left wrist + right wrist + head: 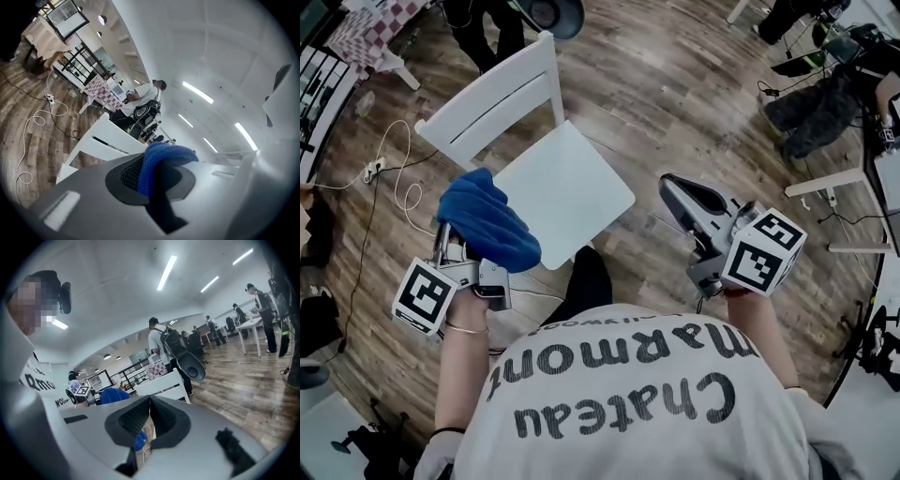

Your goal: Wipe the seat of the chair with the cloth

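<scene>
**benchguy:** ok, what are the tongs doing?

**mopper:** the left gripper is clamping a blue cloth, with a fluffy fold poking up between the jaws. the right gripper is sitting clenched on nothing, jaws pressed together. it's hanging past the seat's right corner, over the floor.

**benchguy:** and the cloth, is it on the chair?

**mopper:** it's draping over the left front edge of the white chair seat, close to the front corner. can't tell if it's actually touching. the backrest is pointing away, toward the upper left.

**benchguy:** what's the room looking like?

**mopper:** wood-plank floor is running everywhere, and strip lights are glowing on a white ceiling. a white cable is looping on the floor left of the chair, next to a power strip. a checkered table is standing well beyond that. a person is sitting far off to the right, near some white table legs.

**benchguy:** anything getting in the way?

**mopper:** just the holder's dark leg, sticking out right at the seat's front corner.
</scene>
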### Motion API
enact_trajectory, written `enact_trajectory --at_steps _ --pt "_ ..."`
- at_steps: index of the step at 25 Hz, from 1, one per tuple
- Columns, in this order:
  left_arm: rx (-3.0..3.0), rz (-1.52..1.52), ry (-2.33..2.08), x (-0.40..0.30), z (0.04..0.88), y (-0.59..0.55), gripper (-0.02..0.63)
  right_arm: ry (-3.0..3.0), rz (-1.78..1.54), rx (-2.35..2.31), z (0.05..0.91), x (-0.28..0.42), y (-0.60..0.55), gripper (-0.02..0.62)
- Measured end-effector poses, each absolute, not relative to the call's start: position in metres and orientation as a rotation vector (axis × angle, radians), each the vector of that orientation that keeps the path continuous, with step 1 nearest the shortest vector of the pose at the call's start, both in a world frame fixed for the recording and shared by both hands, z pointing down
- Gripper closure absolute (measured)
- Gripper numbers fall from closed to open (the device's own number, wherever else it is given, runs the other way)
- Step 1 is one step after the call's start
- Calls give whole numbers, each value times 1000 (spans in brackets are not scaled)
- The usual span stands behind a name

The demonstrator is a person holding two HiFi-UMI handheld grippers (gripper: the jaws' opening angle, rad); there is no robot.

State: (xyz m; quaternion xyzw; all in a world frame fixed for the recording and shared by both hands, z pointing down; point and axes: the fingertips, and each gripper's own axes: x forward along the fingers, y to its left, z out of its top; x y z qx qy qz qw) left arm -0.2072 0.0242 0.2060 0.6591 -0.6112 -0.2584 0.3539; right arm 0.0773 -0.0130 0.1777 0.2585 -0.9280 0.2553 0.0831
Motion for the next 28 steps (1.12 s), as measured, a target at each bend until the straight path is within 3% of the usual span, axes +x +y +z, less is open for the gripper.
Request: enact_trajectory --at_steps 9,14,20,28 --pt "1545 -705 -1648 -251 255 -65 571 -2712 822 592 204 26 -128 581" --pt "1463 -451 -1839 -273 334 -82 571 -2662 872 461 242 -6 -157 581" --pt "1288 -407 -1958 -292 438 -78 571 -2516 1008 293 321 -26 -168 581" --pt "961 -101 -1999 -300 572 -54 571 -2352 1014 -52 403 -70 -149 581"
